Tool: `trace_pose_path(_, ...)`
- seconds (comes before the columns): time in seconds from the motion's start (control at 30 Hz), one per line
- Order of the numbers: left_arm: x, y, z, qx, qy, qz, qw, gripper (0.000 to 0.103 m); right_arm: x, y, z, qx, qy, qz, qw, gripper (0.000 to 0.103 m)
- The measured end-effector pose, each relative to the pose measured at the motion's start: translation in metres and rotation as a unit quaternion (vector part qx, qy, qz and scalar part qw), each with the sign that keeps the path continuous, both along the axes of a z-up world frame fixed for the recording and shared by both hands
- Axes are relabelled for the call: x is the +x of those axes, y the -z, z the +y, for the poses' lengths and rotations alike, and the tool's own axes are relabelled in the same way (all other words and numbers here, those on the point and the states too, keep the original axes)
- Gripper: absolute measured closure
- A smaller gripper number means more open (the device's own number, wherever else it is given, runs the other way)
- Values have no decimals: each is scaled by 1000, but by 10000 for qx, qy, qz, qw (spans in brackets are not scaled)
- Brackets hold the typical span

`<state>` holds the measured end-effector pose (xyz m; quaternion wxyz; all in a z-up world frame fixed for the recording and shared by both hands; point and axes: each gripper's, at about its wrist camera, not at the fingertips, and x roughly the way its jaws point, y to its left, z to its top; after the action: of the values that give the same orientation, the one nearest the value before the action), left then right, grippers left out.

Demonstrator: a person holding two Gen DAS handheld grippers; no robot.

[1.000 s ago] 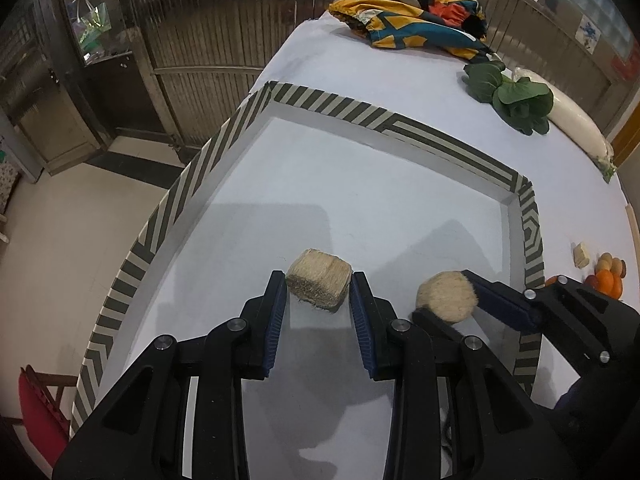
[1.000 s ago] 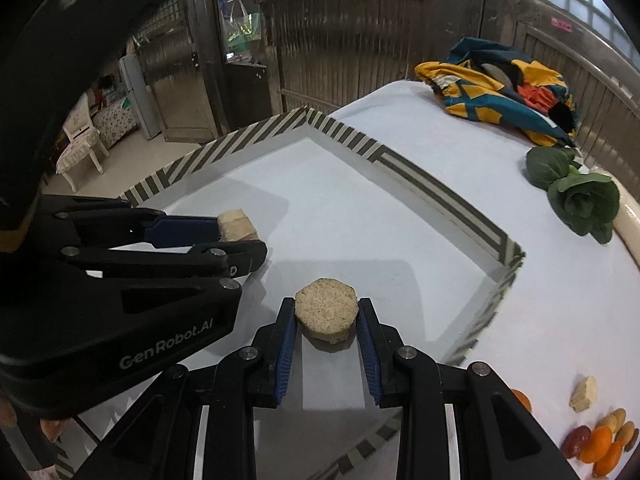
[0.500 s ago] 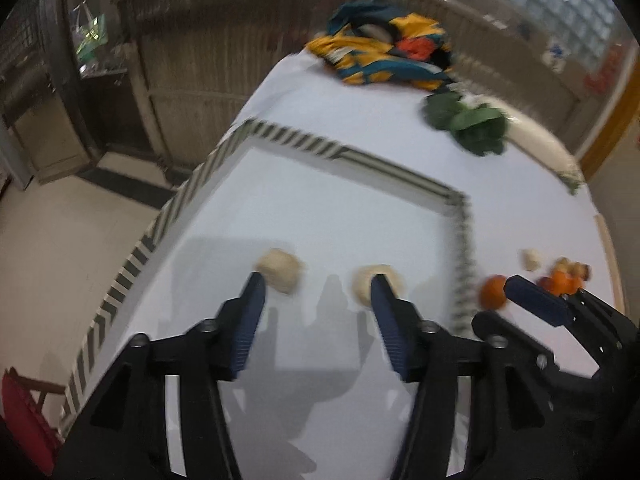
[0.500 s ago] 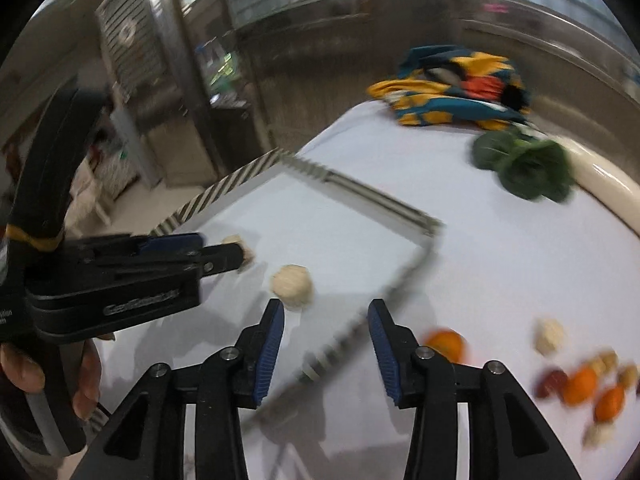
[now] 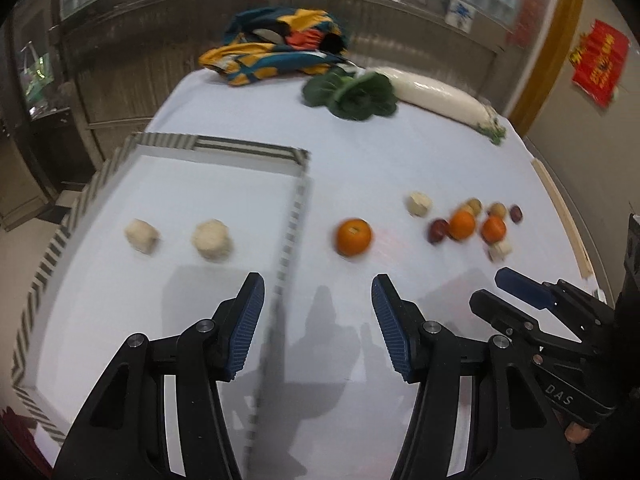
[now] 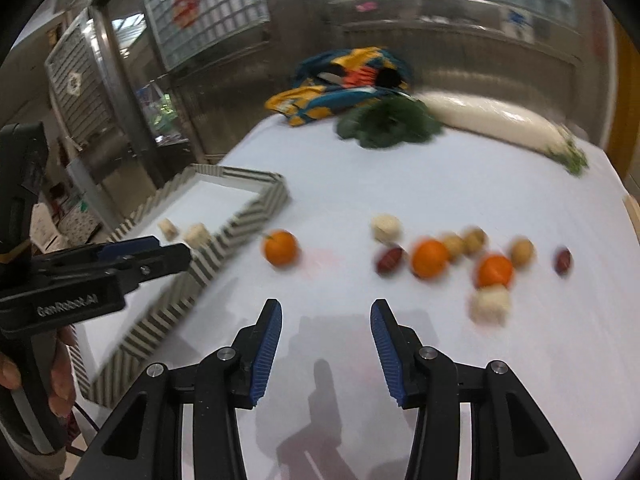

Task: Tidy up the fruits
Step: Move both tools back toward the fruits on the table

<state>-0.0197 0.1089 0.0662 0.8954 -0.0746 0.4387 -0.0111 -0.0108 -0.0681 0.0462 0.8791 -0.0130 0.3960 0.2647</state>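
Note:
Two pale beige chunks [image 5: 142, 236] [image 5: 212, 239] lie in the white tray with the striped rim [image 5: 298, 200]. Just right of the tray sits a single orange [image 5: 353, 237] [image 6: 281, 247]. Farther right is a cluster of small fruits [image 5: 462, 224] [image 6: 430, 258]: oranges, dark red and tan pieces, and two more pale chunks. My left gripper [image 5: 318, 284] hangs open and empty over the tray's right rim, short of the single orange. My right gripper [image 6: 326, 306] is open and empty above the cloth, between the single orange and the cluster.
At the table's far end lie a colourful cloth bundle [image 5: 276, 46], leafy greens [image 5: 352, 92] and a long white radish [image 5: 440, 96]. A person's hand [image 6: 60, 376] grips the left tool. The table's right edge [image 5: 560, 208] runs just beyond the fruit cluster.
Both grippers let go of the beige chunks, which now lie in the tray. Both opened, pulled back and swung right, bringing the oranges and the fruit cluster into view.

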Motion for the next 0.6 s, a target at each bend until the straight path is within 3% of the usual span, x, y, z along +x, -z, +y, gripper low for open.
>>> trace_pose_path(0.33,16,22,-33,50,44,140,9999,47,-1,18,-45,-37,304,81,9995,58)
trace_pose_path(0.6,44,39,-42,194,-52,264,9994,47,19,24,-31,-84,105,60,9999,58)
